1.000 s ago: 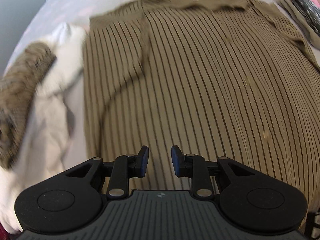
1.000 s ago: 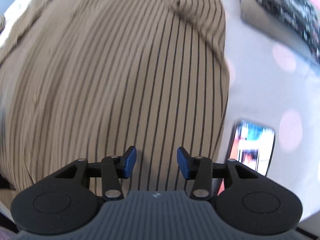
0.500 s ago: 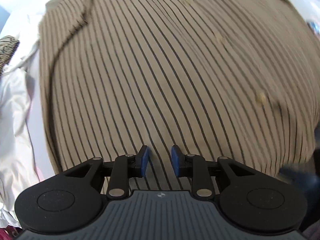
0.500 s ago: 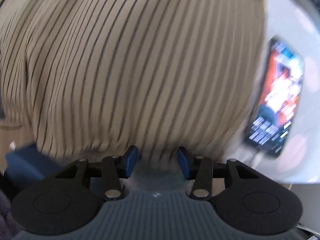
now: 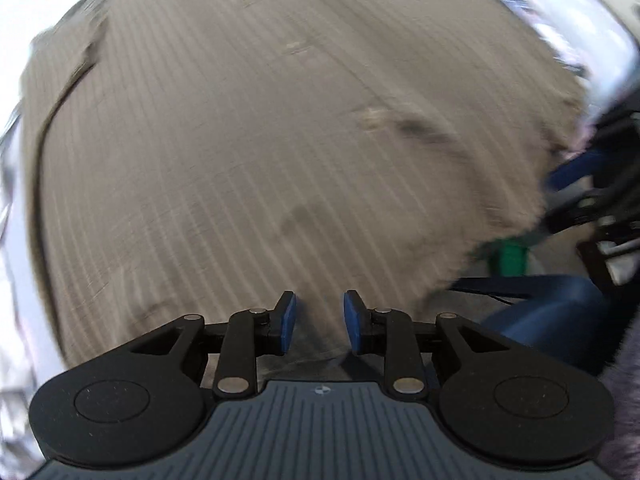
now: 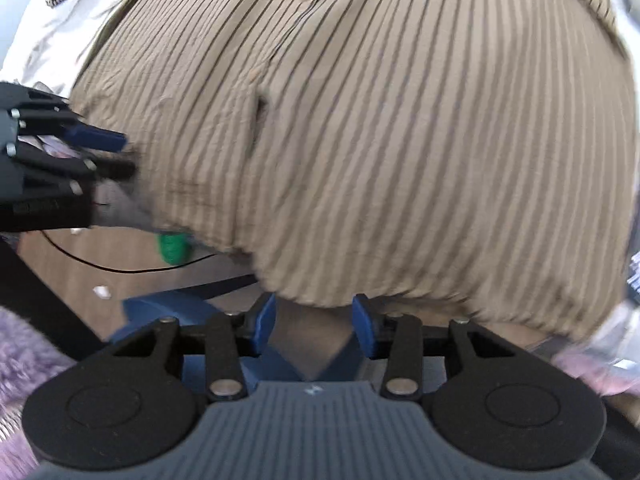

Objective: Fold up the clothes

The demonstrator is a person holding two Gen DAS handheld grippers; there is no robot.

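A tan shirt with thin dark stripes (image 5: 256, 140) lies spread flat and fills both views; it also shows in the right wrist view (image 6: 400, 128). My left gripper (image 5: 316, 322) is open and empty, low over the shirt's bottom hem near its left corner. My right gripper (image 6: 314, 322) is open and empty, with the bottom hem just in front of its blue fingertips. The left gripper also shows at the left edge of the right wrist view (image 6: 104, 152), at the hem. The left wrist view is motion-blurred.
White garments (image 6: 60, 20) lie beyond the shirt on the left. A green object (image 6: 174, 246) and a black cable (image 6: 100, 266) lie on the brown floor below the surface edge. Blue fabric (image 5: 552, 324) sits near the hem.
Both grippers have pulled back from over the shirt's body toward its bottom hem. The floor and the surface edge have come into view. Both stay open.
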